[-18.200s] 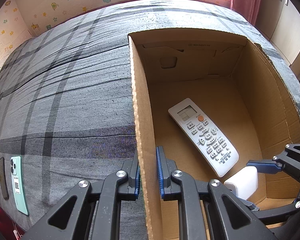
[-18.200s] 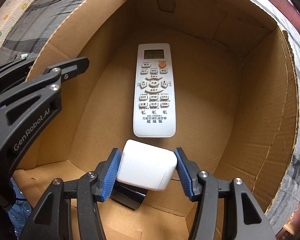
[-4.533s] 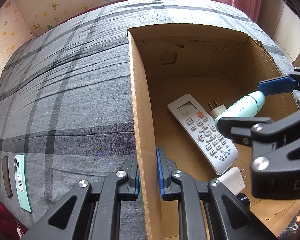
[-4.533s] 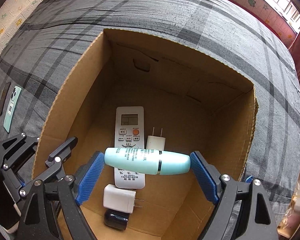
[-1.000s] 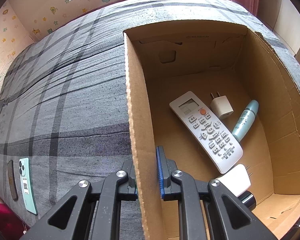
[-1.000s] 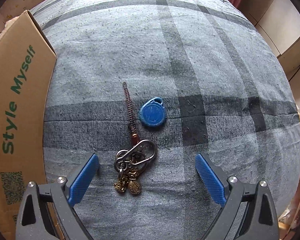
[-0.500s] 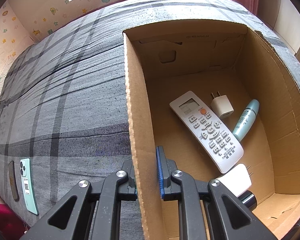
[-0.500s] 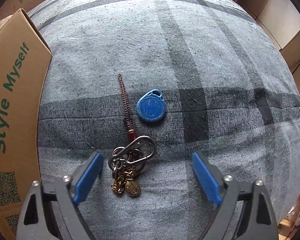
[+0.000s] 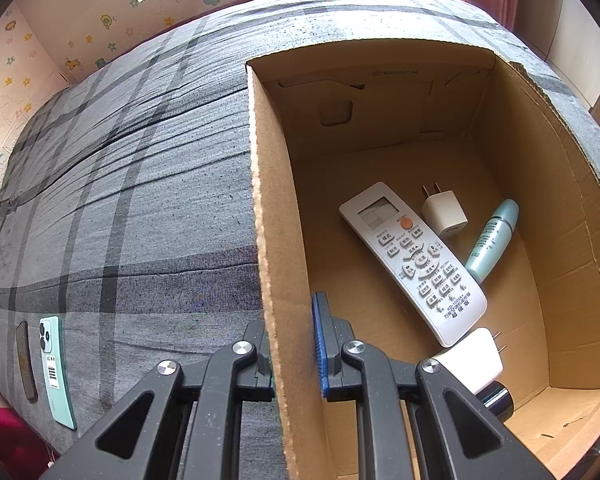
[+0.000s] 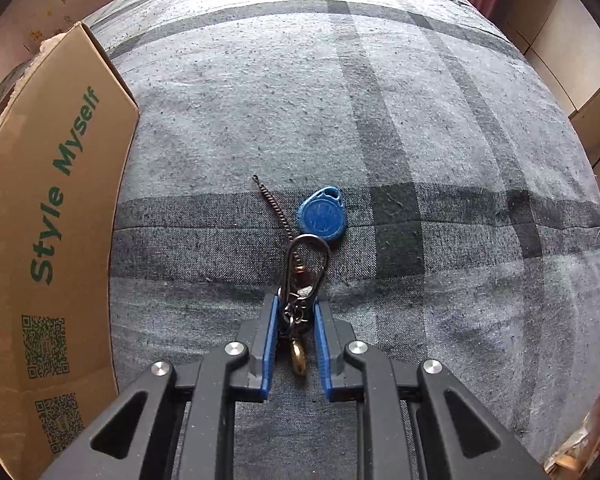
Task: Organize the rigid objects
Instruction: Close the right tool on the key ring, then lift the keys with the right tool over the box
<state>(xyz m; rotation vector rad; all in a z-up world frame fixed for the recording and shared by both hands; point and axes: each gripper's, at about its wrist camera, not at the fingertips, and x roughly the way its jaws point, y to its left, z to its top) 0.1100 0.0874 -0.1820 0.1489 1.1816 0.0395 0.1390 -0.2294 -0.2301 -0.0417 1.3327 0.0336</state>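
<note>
We have the left tool (image 9: 292, 344) clamped tight on the near left wall of the cardboard box (image 9: 268, 216), one pad outside, one inside. In the box lie the white remote (image 9: 412, 260), slanting from 11 to 5 o'clock, a small white plug (image 9: 444, 212) just beside it at 1 o'clock, and a pale green tube (image 9: 492, 240) at 3 o'clock, leaning on the right wall. A second white plug (image 9: 472, 356) and a dark round thing under it sit at the remote's 5 o'clock end. Out on the grey checked bed (image 9: 120, 200), a green phone (image 9: 56, 372) lies at 8 o'clock. Our right tool (image 10: 296, 312) is closed on the key bunch (image 10: 300, 308); its metal loop sticks out towards 12 o'clock, touching the blue tag (image 10: 323, 216), with a thin chain (image 10: 274, 208) trailing to 11 o'clock
</note>
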